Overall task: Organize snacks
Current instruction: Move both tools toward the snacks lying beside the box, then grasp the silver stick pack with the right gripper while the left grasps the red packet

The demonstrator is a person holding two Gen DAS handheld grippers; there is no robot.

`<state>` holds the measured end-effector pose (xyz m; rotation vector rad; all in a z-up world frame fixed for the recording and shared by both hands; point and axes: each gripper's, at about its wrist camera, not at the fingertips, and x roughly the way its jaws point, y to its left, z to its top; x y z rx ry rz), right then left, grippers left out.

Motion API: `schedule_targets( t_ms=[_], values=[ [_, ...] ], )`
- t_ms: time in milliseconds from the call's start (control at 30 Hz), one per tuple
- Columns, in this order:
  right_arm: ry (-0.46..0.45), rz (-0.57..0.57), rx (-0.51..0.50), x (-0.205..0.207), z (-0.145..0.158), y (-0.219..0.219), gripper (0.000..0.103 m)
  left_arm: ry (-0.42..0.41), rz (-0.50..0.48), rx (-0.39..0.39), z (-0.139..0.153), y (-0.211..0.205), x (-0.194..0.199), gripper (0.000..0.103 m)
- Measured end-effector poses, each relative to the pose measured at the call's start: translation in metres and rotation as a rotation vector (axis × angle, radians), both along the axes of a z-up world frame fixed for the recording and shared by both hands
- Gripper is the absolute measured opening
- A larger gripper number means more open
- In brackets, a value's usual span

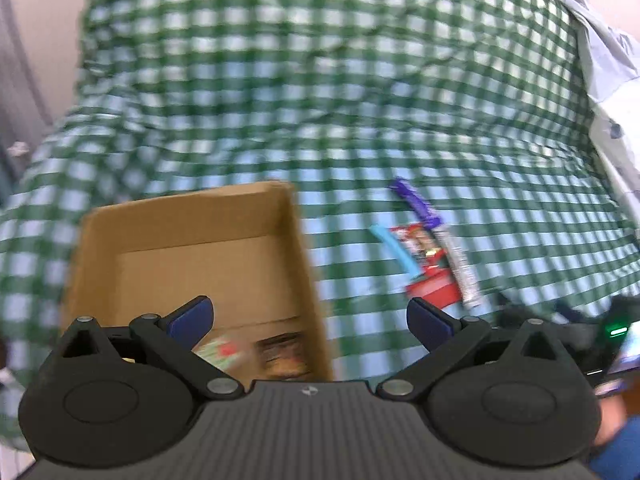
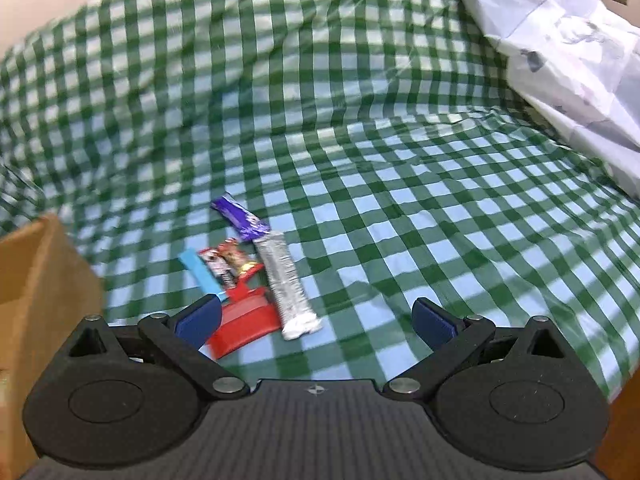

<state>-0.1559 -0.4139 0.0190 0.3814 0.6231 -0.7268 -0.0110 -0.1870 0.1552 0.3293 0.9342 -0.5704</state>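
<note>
A brown cardboard box (image 1: 192,216) stands open on the green checked cloth; two snack packets (image 1: 256,354) lie at its bottom. My left gripper (image 1: 310,318) hangs open over the box's right wall, nothing between its fingers. To the right of the box lies a small heap of snacks: a purple bar (image 2: 240,216), a silver bar (image 2: 286,284), a light blue stick (image 2: 202,274) and a red packet (image 2: 240,320). My right gripper (image 2: 316,318) is open just in front of the heap, its left fingertip (image 2: 200,318) over the red packet's near edge.
The box's corner (image 2: 36,280) shows at the left of the right wrist view. A white printed plastic bag (image 2: 560,48) lies at the far right on the cloth (image 2: 400,160). The cloth rises in folds behind. A dark device with a green light (image 1: 616,332) is at the left view's right edge.
</note>
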Motion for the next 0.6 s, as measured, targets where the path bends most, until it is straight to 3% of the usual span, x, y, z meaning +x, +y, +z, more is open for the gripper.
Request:
schedule_targets(
  t_ms=[133,333,400,500,533,600],
  values=[
    [0.054,0.065,0.015,0.043,-0.031,-0.035,0.101,0.018,-0.04,0.023,-0.019,-0.057,0.015,0.103],
    [0.143,0.155,-0.053,0.094,-0.073,-0.056,0.098,0.006,-0.078,0.073,-0.048,-0.113,0.036,0.103],
    [0.138,0.189,-0.07,0.099,-0.08,-0.061,0.081,0.011,-0.085,0.093,-0.059,-0.125,0.045,0.103],
    [0.063,0.231,-0.035,0.089,-0.081,-0.071,0.039,0.023,-0.106,0.12,-0.077,-0.14,0.052,0.103],
    [0.07,0.229,-0.044,0.084,-0.079,-0.074,0.031,0.032,-0.123,0.129,-0.084,-0.146,0.054,0.103],
    [0.044,0.205,-0.006,0.068,-0.079,-0.085,0.03,0.062,-0.19,0.146,-0.098,-0.156,0.055,0.103]
  ],
)
